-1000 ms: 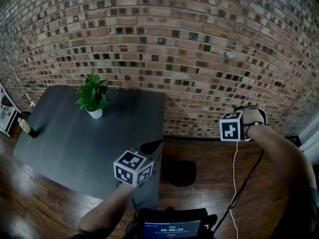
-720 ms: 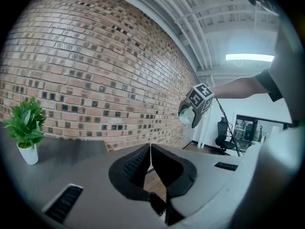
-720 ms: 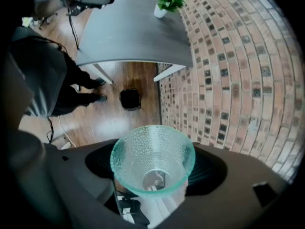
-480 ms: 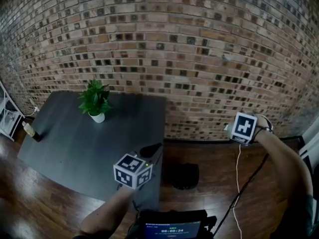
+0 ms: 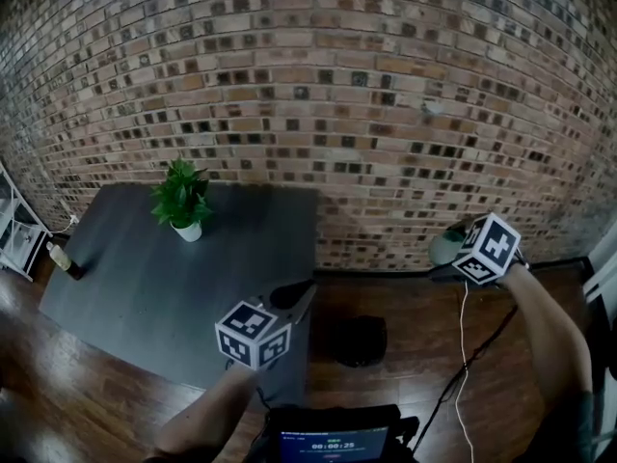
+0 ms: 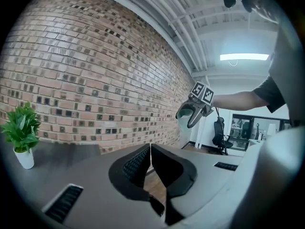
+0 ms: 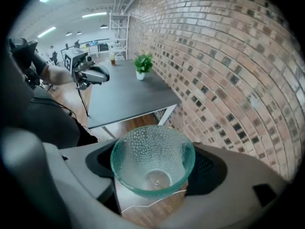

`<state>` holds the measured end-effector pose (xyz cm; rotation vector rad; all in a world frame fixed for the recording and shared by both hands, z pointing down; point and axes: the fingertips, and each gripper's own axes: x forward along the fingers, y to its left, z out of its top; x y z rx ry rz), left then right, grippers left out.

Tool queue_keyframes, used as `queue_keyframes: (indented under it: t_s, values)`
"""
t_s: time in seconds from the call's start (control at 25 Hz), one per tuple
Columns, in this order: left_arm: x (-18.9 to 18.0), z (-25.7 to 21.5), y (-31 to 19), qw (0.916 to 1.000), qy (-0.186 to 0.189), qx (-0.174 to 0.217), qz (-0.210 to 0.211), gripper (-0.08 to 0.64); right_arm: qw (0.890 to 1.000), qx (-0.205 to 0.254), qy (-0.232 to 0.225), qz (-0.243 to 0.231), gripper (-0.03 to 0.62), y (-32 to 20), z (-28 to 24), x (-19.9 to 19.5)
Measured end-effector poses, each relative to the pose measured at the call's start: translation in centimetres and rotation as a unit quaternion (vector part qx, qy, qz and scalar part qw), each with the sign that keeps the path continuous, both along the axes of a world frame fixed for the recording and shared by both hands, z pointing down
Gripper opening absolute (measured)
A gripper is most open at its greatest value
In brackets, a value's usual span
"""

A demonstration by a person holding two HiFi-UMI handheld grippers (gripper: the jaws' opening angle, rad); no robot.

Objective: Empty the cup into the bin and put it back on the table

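A clear greenish dimpled glass cup [image 7: 152, 161] sits between the jaws of my right gripper [image 7: 153, 178], which is shut on it; the cup looks empty inside. In the head view that gripper [image 5: 457, 247] hangs at the right above the wooden floor, near the brick wall, with the cup [image 5: 443, 249] at its left. The black bin [image 5: 357, 340] stands on the floor beside the dark table [image 5: 135, 278], left of and below the cup. My left gripper [image 5: 292, 294] hovers over the table's right edge, shut on nothing.
A potted green plant [image 5: 181, 203] stands at the table's far side and a bottle [image 5: 63, 258] at its left edge. A white shelf [image 5: 13, 231] is further left. A device with a screen [image 5: 333, 442] sits at the bottom. A cable [image 5: 461, 355] hangs from my right arm.
My right gripper has moved right and slightly down and turned, so the cup now shows at its left. The left gripper has stayed by the table's edge.
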<state>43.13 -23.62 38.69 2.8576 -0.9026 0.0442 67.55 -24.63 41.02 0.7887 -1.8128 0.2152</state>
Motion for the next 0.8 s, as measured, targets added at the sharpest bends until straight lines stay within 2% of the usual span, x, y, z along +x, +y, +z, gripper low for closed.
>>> queue_keyframes:
  t_s: [0.2, 0.36, 0.8]
  values:
    - [0.2, -0.7, 0.4, 1.0000, 0.004, 0.004, -0.001, 0.000, 0.997, 0.035, -0.062, 0.005, 0.407, 0.4, -1.4, -0.6]
    - [0.1, -1.0, 0.7, 1.0000, 0.007, 0.006, 0.000, 0.000, 0.991, 0.064, -0.113, 0.014, 0.407, 0.6, -3.1, -1.3]
    - [-0.7, -0.6, 1.2, 0.9999, 0.009, -0.003, -0.009, 0.000, 0.963, 0.119, -0.239, 0.031, 0.407, 1.6, -5.4, -3.0]
